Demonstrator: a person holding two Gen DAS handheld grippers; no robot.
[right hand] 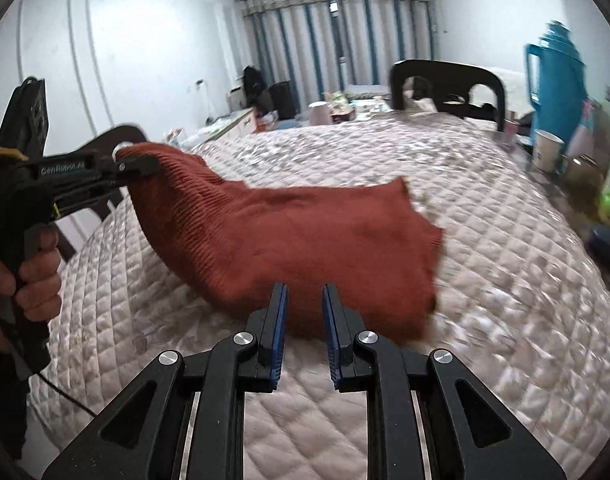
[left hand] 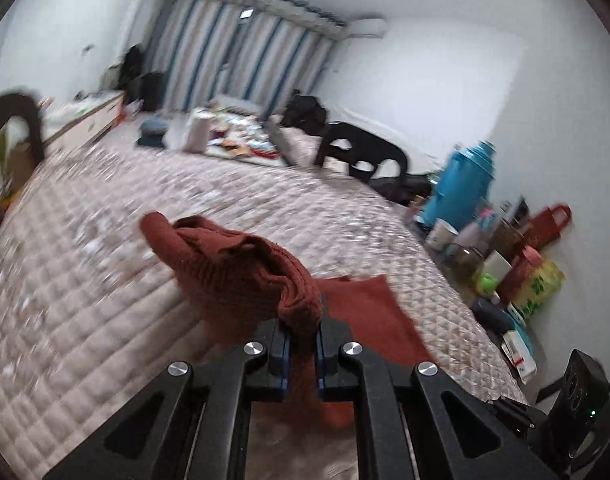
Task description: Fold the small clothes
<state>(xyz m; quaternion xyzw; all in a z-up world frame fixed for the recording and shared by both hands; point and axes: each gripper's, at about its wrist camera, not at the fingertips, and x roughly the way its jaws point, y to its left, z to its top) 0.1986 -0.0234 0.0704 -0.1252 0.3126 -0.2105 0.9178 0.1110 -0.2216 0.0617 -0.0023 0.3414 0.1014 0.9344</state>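
Observation:
A rust-red ribbed knit garment (right hand: 297, 232) hangs above the quilted bed (right hand: 485, 280). My left gripper (left hand: 303, 320) is shut on one bunched edge of the garment (left hand: 241, 272) and lifts it. The left gripper also shows in the right wrist view (right hand: 145, 166), at the left, holding the cloth's upper corner. The garment's lower edge droops toward the bed. My right gripper (right hand: 303, 296) is open and empty, its blue-padded fingertips just in front of the hanging cloth's lower part.
A blue thermos (right hand: 557, 80), paper cup (right hand: 547, 156), jars and packets crowd a side table at the right. Dark chairs (right hand: 449, 84) stand beyond the bed and at its left. Clutter lies at the bed's far end before striped curtains (right hand: 337, 40).

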